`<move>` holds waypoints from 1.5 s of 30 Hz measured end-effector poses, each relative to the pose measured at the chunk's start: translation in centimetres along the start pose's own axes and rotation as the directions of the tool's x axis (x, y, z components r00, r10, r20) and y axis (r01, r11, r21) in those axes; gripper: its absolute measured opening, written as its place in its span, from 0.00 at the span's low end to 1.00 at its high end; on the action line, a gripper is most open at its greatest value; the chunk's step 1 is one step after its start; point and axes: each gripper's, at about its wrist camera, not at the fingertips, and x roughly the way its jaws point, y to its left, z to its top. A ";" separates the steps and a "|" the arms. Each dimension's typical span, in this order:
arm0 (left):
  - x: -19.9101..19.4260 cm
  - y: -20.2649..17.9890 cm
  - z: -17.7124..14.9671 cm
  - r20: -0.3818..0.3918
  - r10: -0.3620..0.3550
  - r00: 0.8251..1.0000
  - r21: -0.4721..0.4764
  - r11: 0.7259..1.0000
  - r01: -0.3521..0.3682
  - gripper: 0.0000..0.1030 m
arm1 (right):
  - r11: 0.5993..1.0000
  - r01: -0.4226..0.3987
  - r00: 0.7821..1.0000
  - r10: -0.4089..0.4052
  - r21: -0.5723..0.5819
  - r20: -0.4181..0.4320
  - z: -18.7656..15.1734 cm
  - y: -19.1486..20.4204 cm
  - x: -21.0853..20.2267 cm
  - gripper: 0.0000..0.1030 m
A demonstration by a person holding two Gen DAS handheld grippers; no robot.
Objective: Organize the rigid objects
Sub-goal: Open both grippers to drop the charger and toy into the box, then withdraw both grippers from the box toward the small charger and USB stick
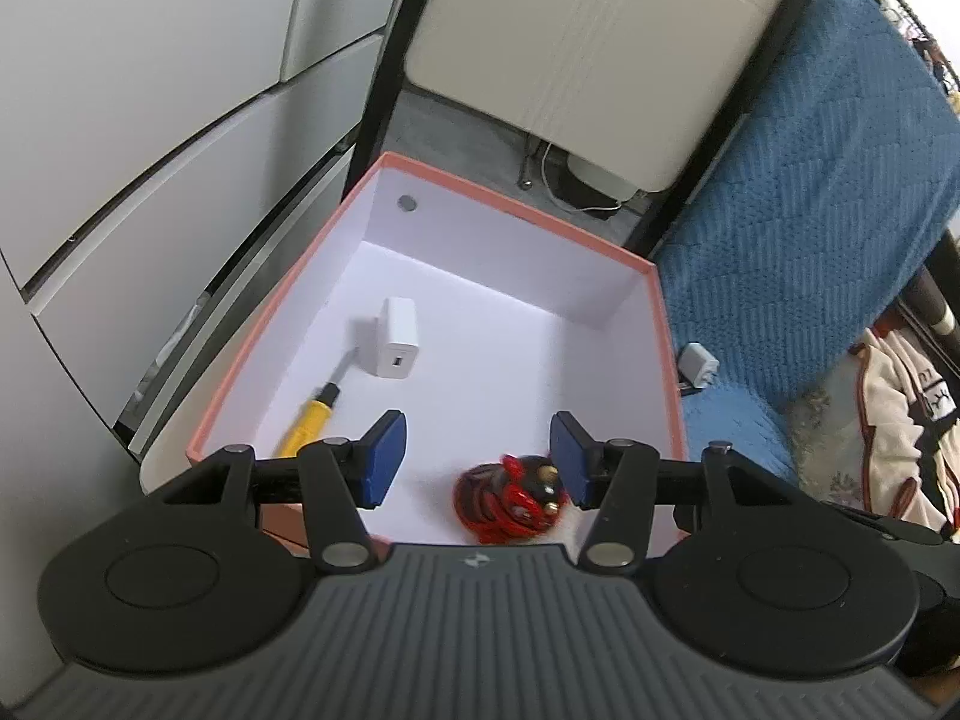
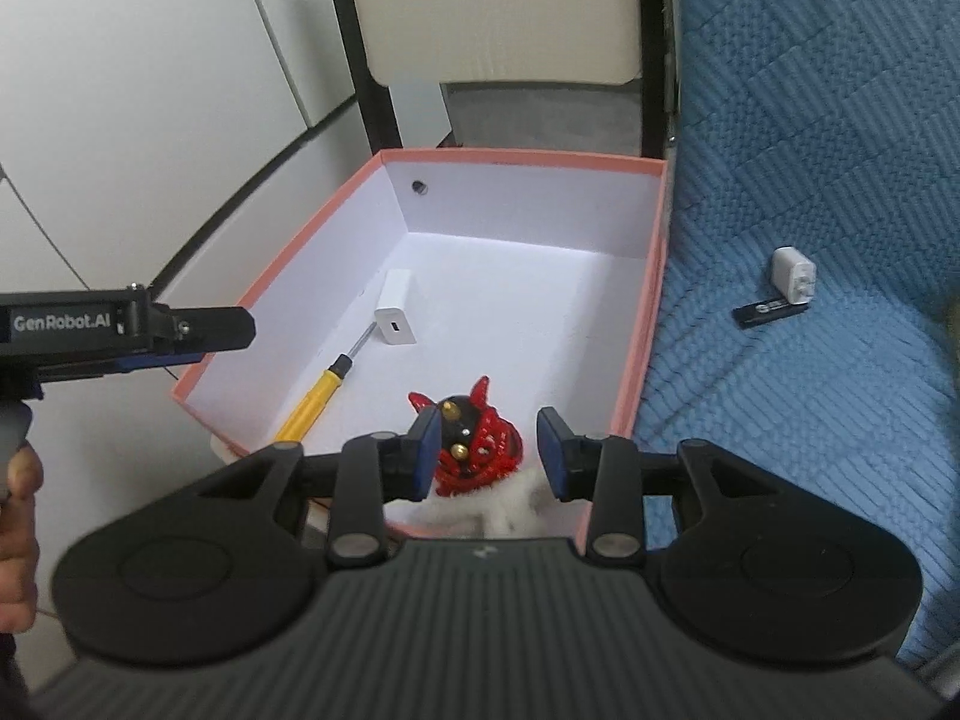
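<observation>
A pink box [image 1: 666, 324] [image 2: 651, 324] with a white inside stands beside the blue bed cover. In it lie a yellow screwdriver [image 1: 306, 423] [image 2: 315, 399], a white charger [image 1: 396, 345] [image 2: 396, 312] and a red and black mask figure [image 1: 513, 501] [image 2: 474, 444] with white fur. My left gripper [image 1: 477, 459] is open above the box's near end, with the figure below it, blurred. My right gripper [image 2: 487, 450] is open above the figure, apart from it. The left gripper also shows in the right wrist view [image 2: 198, 333].
On the blue cover [image 2: 810, 180] to the right of the box lie a second white charger [image 2: 795, 282] [image 1: 699, 363] and a black USB stick [image 2: 768, 311]. White drawer fronts [image 1: 150, 150] stand to the left. A chair [image 1: 600, 48] stands behind the box.
</observation>
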 end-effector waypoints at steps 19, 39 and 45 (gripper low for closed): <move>-5.7 -10.6 -5.9 0.063 -0.064 0.996 0.119 0.991 0.056 0.57 | 0.999 0.042 0.991 -0.045 0.023 0.124 -4.5 -5.4 -10.5 0.37; -7.2 -20.0 -13.2 0.071 -0.127 0.989 0.202 0.973 0.110 0.57 | 0.991 0.123 0.971 -0.131 0.056 0.199 -11.2 -13.0 -17.5 0.37; -6.3 -20.9 -13.6 0.047 -0.136 0.990 0.220 0.968 0.123 0.57 | 0.989 0.123 0.971 -0.137 0.081 0.196 -12.2 -14.2 -17.3 0.37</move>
